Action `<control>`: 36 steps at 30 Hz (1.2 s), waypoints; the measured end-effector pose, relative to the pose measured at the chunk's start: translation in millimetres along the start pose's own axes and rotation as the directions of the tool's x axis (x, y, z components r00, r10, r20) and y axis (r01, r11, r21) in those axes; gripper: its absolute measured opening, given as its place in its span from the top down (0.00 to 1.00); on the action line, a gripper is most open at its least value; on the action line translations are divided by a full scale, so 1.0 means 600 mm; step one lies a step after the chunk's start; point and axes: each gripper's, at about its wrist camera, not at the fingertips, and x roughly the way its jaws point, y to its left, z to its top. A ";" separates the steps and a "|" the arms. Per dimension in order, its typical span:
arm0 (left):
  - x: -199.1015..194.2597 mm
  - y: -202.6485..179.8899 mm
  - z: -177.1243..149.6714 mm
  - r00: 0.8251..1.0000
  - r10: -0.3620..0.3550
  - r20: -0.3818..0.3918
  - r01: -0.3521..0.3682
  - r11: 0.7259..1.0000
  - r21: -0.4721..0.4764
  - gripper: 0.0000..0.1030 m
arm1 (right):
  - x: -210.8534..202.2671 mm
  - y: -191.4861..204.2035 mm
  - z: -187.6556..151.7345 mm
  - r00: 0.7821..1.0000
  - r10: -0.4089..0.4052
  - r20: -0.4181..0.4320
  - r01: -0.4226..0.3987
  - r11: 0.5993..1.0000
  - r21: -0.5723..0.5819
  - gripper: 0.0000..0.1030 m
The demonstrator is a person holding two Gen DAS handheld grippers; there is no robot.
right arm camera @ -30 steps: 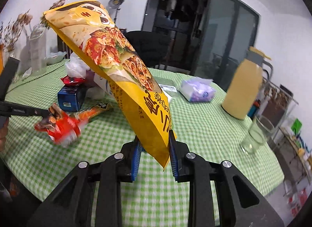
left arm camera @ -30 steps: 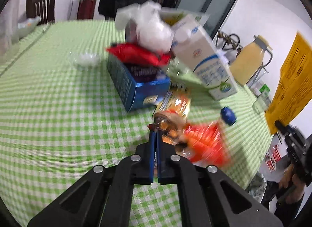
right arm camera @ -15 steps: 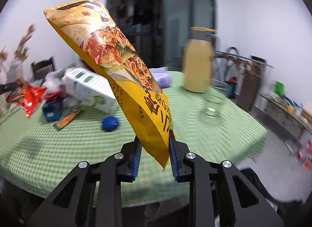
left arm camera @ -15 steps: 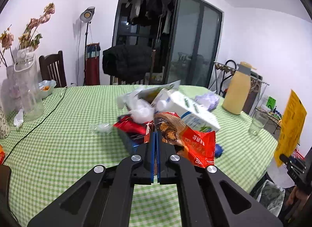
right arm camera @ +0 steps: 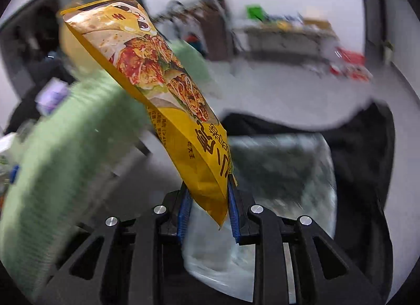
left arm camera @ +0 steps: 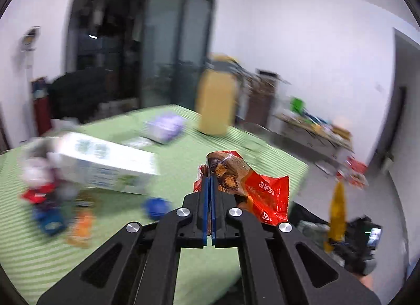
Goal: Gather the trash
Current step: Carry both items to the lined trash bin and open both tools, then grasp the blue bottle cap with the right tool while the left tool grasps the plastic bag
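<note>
My left gripper [left arm camera: 210, 181] is shut on a red and brown snack wrapper [left arm camera: 252, 189], held above the green checked table [left arm camera: 183, 153]. My right gripper [right arm camera: 208, 194] is shut on the lower end of a tall yellow snack bag [right arm camera: 147, 74], held past the table's edge over a trash bin lined with a clear bag [right arm camera: 275, 174] on the floor. The yellow bag [left arm camera: 337, 210] and the right gripper show at the lower right of the left wrist view. More trash lies on the table: a white milk carton [left arm camera: 105, 160], a blue cap [left arm camera: 156, 206] and an orange wrapper [left arm camera: 81, 226].
A yellow jug [left arm camera: 216, 103] and a purple tissue pack [left arm camera: 165, 125] stand at the table's far side. A blue box with red packets [left arm camera: 42, 200] sits at the left. A black cloth or bag [right arm camera: 367, 147] lies around the bin. A cluttered low shelf [right arm camera: 286, 35] stands by the wall.
Both grippers have swung right, away from the table's middle. The right gripper with the yellow bag has moved off the table to above the bin. The left still holds the red wrapper.
</note>
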 end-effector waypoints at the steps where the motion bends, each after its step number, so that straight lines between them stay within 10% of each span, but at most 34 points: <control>1: 0.028 -0.038 -0.005 0.999 -0.042 -0.028 0.043 0.999 0.022 1.00 | 0.014 -0.021 -0.011 1.000 -0.009 -0.029 0.010 1.000 0.029 0.75; 5: 0.117 -0.158 -0.039 0.979 -0.136 -0.150 0.156 0.979 0.132 1.00 | 0.065 -0.073 -0.059 0.989 -0.054 -0.136 0.067 0.993 0.099 0.72; 9: 0.211 -0.279 -0.102 0.950 -0.112 -0.290 0.202 0.931 0.303 1.00 | 0.086 -0.109 -0.082 0.959 -0.117 -0.256 0.174 0.962 0.212 0.43; 17: 0.377 -0.430 -0.239 0.840 -0.092 -0.534 0.329 0.870 0.368 0.97 | -0.056 -0.098 -0.006 0.985 -0.166 0.039 0.162 0.982 0.102 0.30; 19: 0.399 -0.457 -0.266 0.822 -0.048 -0.567 0.340 0.840 0.422 0.52 | -0.082 -0.105 0.009 0.981 -0.177 0.077 0.170 0.981 0.089 0.28; 26: 0.363 -0.437 -0.228 0.838 -0.102 -0.536 0.344 0.862 0.372 0.36 | -0.111 -0.101 0.027 0.977 -0.188 0.100 0.183 0.981 0.063 0.28; 36: 0.173 -0.262 -0.067 0.936 -0.261 -0.236 0.311 0.928 0.206 0.08 | -0.146 0.022 0.044 0.969 -0.067 0.238 0.088 0.993 -0.075 0.28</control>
